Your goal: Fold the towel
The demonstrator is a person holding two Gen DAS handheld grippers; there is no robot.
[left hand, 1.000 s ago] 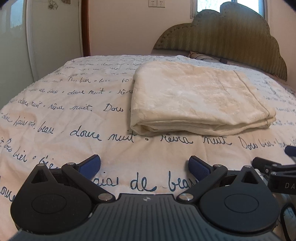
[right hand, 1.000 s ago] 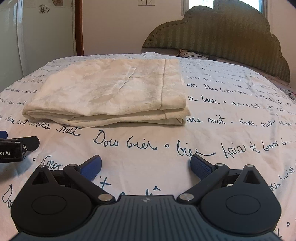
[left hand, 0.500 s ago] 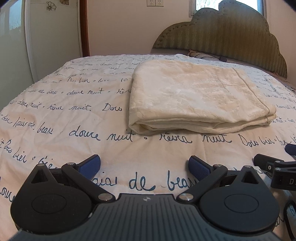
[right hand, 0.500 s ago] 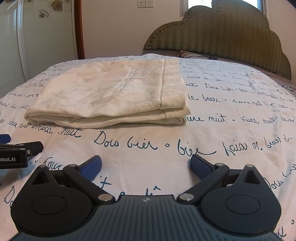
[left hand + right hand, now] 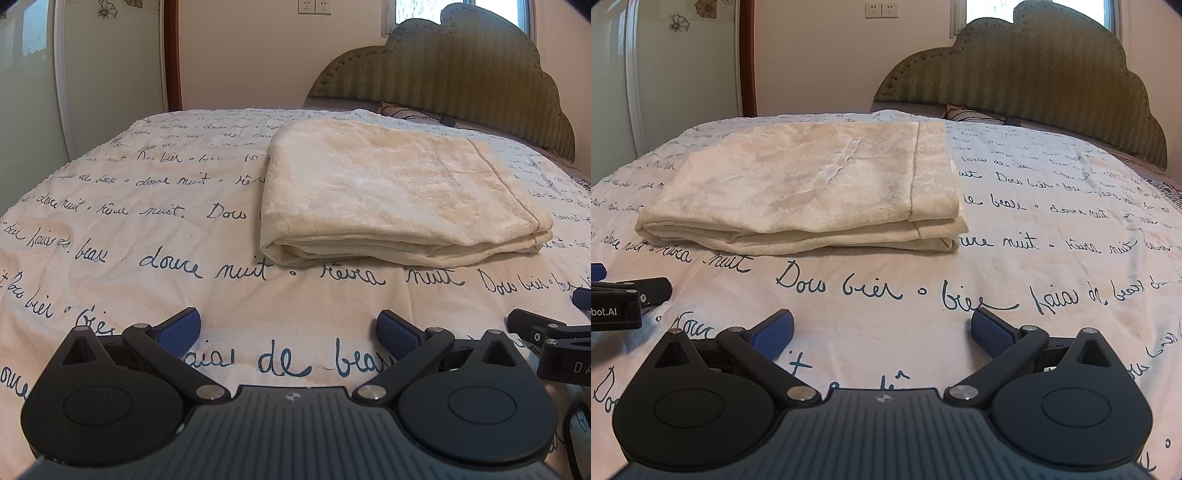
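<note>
Cream towel (image 5: 399,195): folded into a thick stack of several layers, lying flat on the script-printed bedspread (image 5: 147,229), toward the scalloped headboard (image 5: 461,77); seen also from the right wrist (image 5: 805,192).
Long axis: across the bed, side to side; shorter span toward the headboard.
Facing: stacked layer edges on the near side, toward both grippers; rounded fold at the towel's left end, hemmed band at its right end.
Left gripper (image 5: 290,328): blue pads spread wide, nothing between them, low over the bedspread, well short of the towel.
Right gripper (image 5: 882,328): likewise spread and empty, apart from the near edge.
Progress, as a judgement: looks nearly or fully done; possibly one more fold across the long axis.
Risk, top layer only: pinching just the upper sheet at the near edge would peel the stack apart rather than fold it.
Risk, bedspread: closing too low would catch the cover along with the towel and drag it.
Risk, uneven lift: one end rising ahead of the other would skew the layers and leave the corners misaligned.
Risk, slippage: thick soft stack could slide out of narrow pads mid-fold.
</note>
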